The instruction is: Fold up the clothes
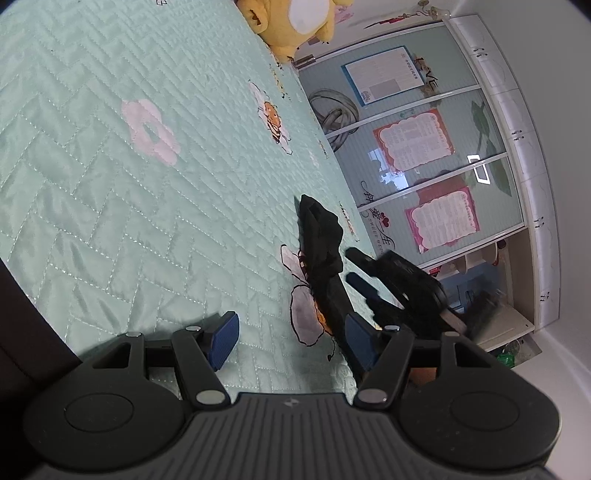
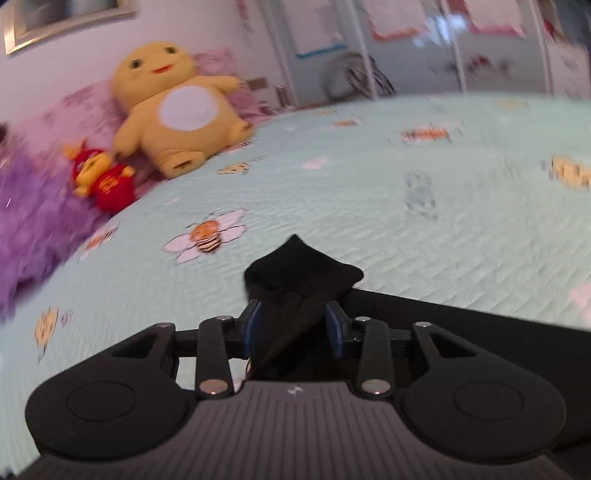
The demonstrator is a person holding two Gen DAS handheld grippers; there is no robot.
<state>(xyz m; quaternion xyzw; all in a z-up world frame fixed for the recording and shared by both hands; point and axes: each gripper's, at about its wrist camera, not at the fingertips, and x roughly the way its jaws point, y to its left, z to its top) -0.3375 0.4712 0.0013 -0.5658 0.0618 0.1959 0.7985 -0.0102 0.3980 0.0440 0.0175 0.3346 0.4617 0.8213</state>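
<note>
On the bed [image 1: 110,184] | black cloth [image 1: 321,236] lies long, pointing away, near the bed's edge | right gripper [image 2: 293,325] nearer, jaws loosened around the cloth | left gripper [image 1: 291,341] beside it, jaws wide, holding nothing

The right wrist view is smeared throughout; the purple plush thing [image 2: 26,218] at its left edge is cut off and too blurred to name; the black garment [image 2: 301,273] hides its own lower part behind the right claw [image 2: 295,326], so pad contact cannot be told; in the left wrist view the yellow stuffed toy [image 1: 291,26] is cropped by the top edge, and the poster [image 1: 413,142] print is too small to read.
</note>
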